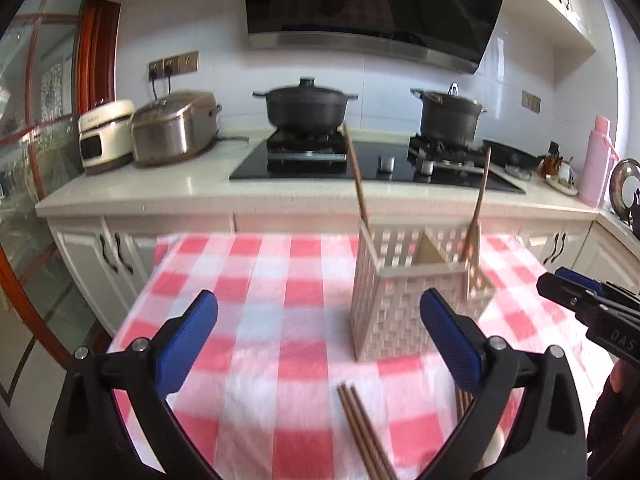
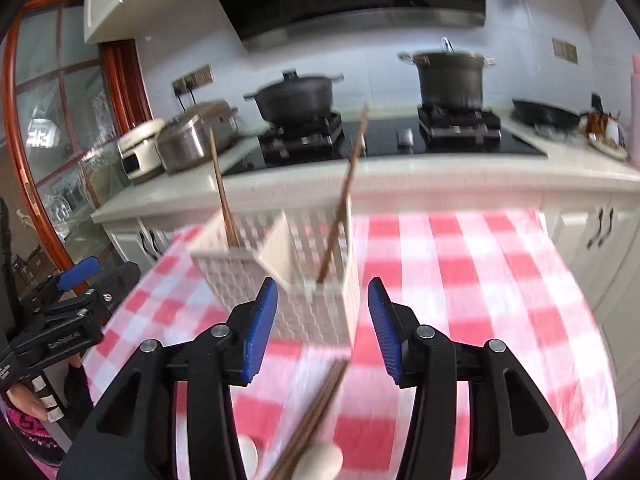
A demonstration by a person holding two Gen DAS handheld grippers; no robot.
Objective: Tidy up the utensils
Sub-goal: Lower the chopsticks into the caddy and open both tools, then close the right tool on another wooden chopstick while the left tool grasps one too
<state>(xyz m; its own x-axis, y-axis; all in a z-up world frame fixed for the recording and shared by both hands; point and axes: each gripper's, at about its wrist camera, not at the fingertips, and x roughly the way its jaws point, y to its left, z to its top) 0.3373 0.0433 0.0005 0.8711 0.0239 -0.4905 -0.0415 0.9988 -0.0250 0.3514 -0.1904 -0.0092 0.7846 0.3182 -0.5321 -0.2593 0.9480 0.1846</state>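
A bundle of thin brown wooden chopsticks [image 2: 316, 412] is seen lying on the red-and-white checked tablecloth [image 2: 480, 280], just below and between the spread, empty fingers of the right gripper [image 2: 322, 324], its long axis running away towards the white lattice plastic utensil basket [image 2: 320, 312] directly ahead. The left gripper [image 1: 318, 336], likewise spread and empty, is judged farther off. At least three loose sticks are counted; two utensils stand in the two-compartment basket, and two pale spoon-like pieces [image 2: 320, 460] lie nearest.

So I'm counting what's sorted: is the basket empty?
No. The basket holds two chopsticks, one per compartment; more chopsticks lie on the tablecloth.
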